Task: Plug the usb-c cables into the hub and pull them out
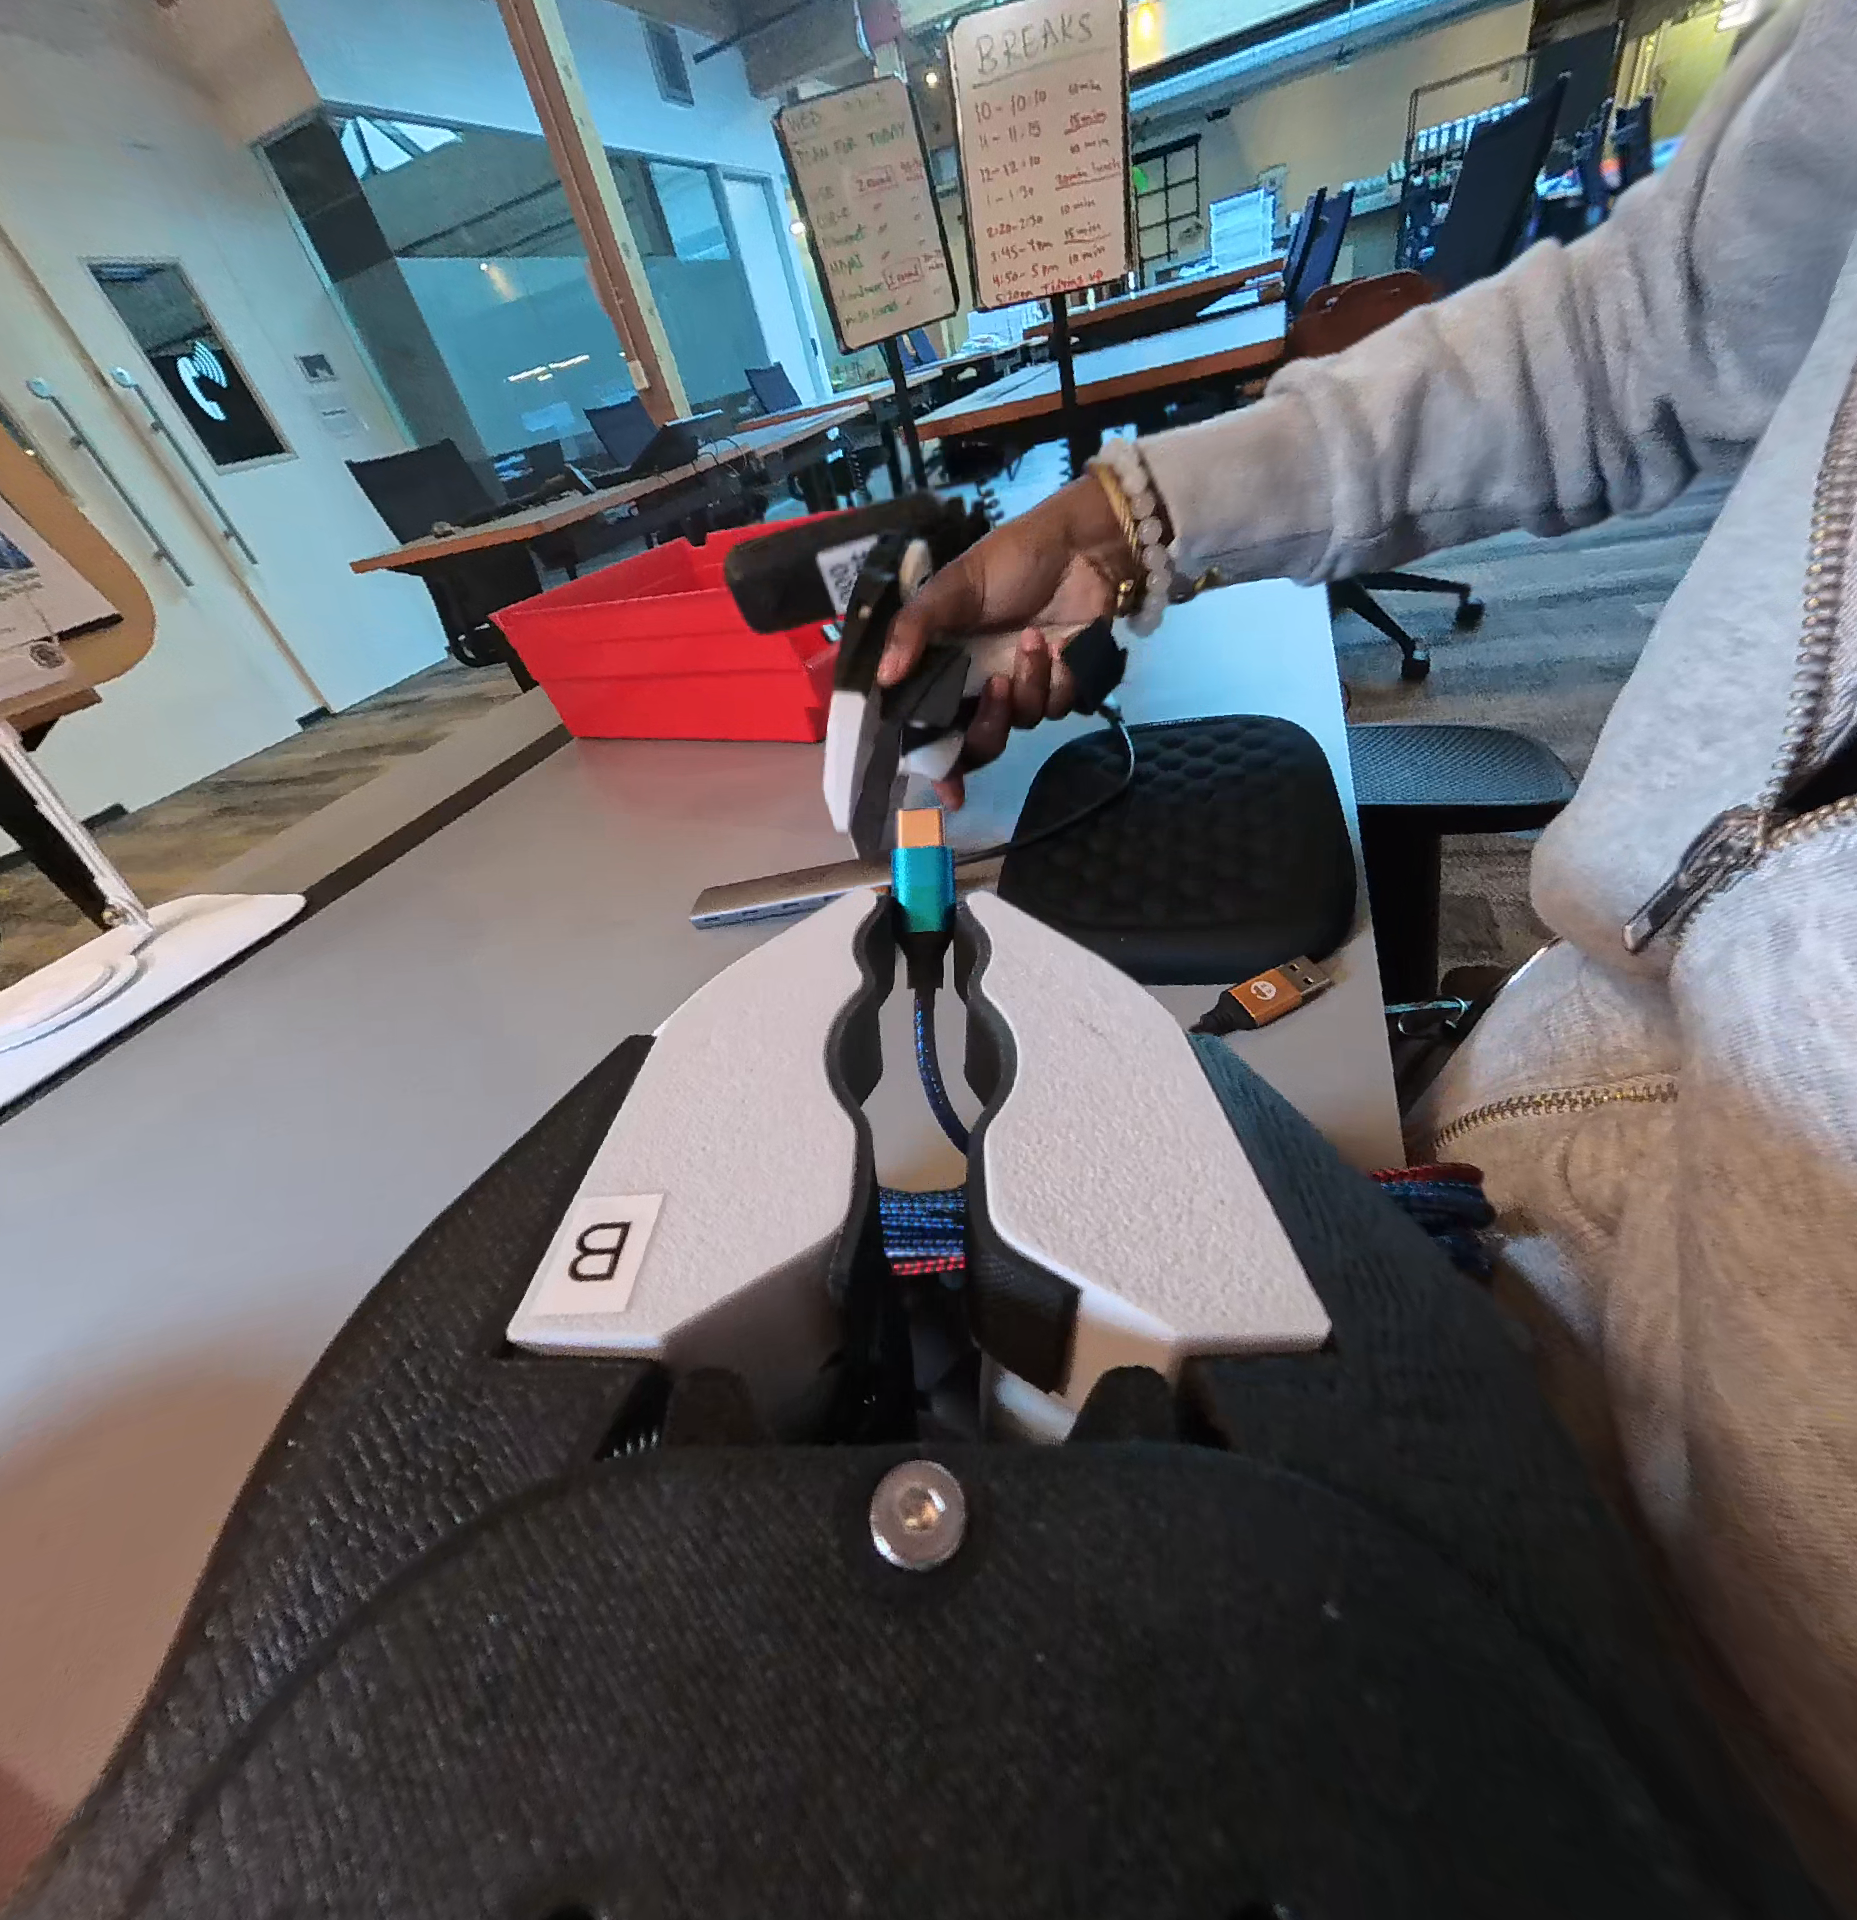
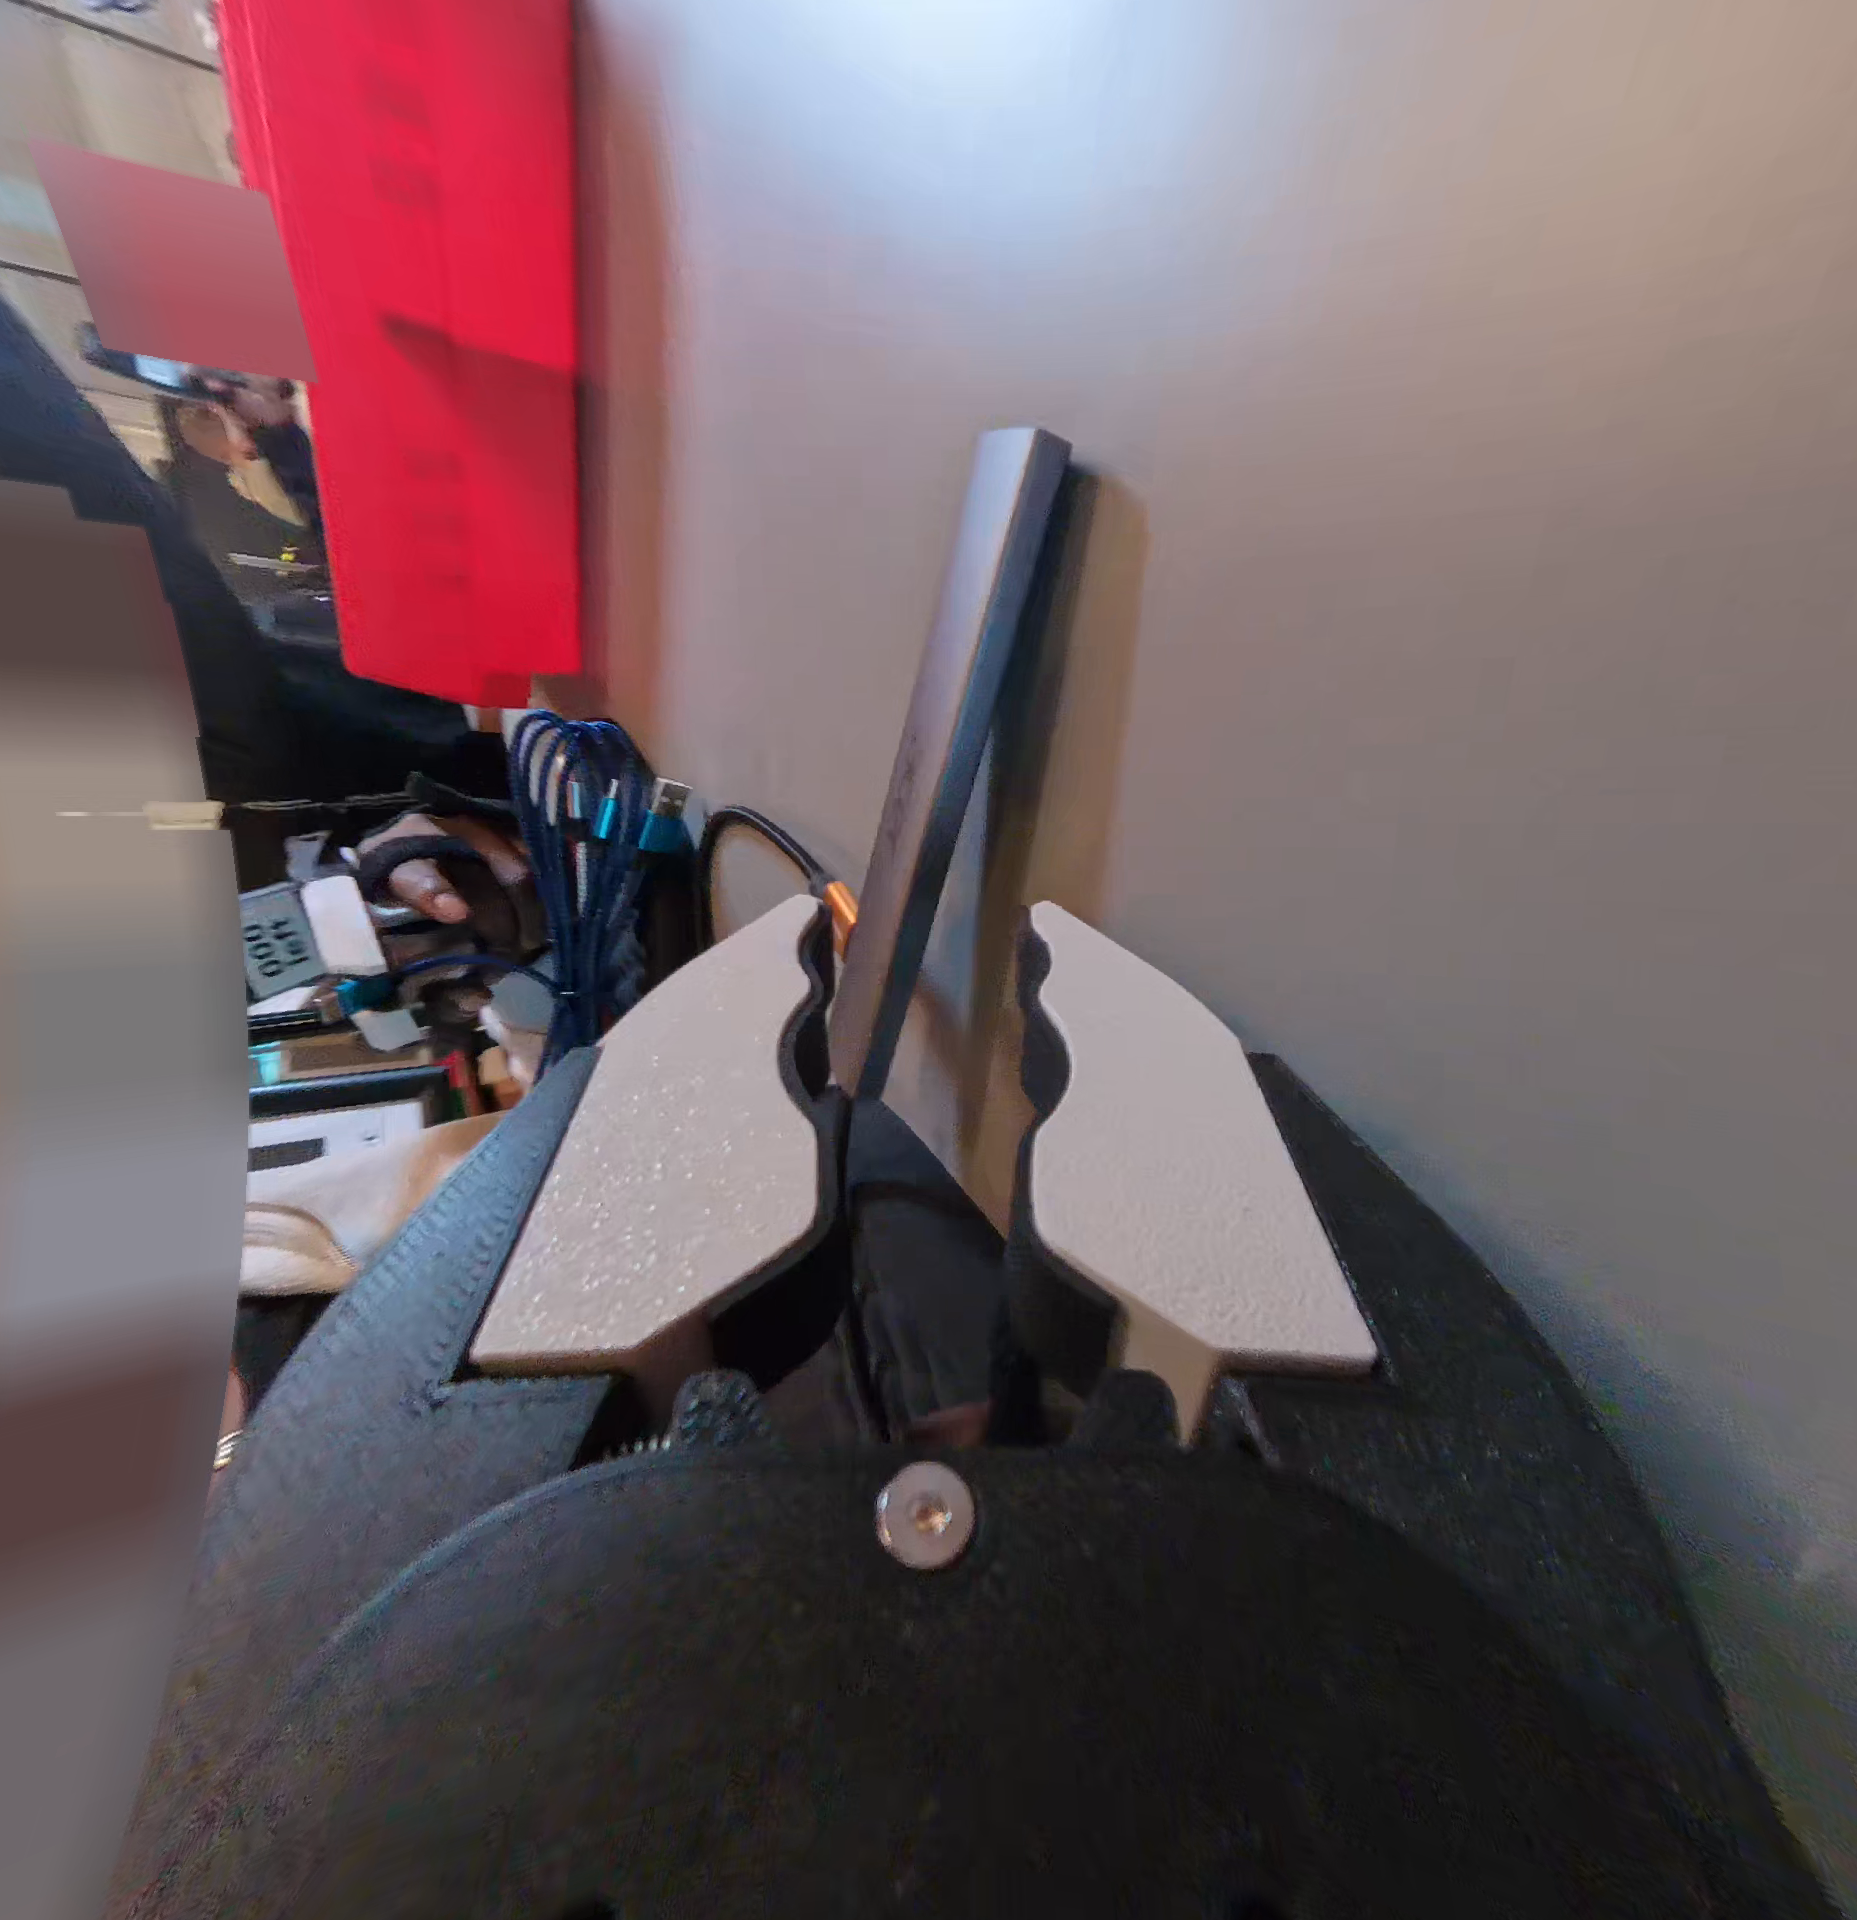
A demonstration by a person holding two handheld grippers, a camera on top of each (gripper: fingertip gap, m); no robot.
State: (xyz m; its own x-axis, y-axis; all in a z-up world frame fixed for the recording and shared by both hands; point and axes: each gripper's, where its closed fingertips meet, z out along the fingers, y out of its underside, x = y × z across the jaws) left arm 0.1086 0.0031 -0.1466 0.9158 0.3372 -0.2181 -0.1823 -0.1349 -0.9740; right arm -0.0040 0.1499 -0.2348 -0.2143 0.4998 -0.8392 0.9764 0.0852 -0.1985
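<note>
My left gripper (image 1: 919, 920) is shut on a blue braided usb-c cable; its teal plug (image 1: 919, 873) sticks out past the fingertips, a little short of the hub. The silver hub (image 1: 778, 896) lies flat on the grey table (image 1: 436, 1039). My right gripper (image 1: 870, 826), held in a hand, points down onto the hub's right end. In the right wrist view the right gripper (image 2: 924, 925) straddles the hub (image 2: 955, 727), with both fingers against its sides. The left gripper with the teal plug (image 2: 358, 995) shows far off at the left.
A red bin (image 1: 675, 655) stands behind the hub. A black padded mat (image 1: 1184, 842) lies to the right, with an orange usb-a plug (image 1: 1277, 987) in front of it. A bundle of blue cables (image 2: 581, 831) hangs at the table edge. A white stand base (image 1: 124, 956) sits at the left. Spacing between my two grippers at the tips: around 20 cm.
</note>
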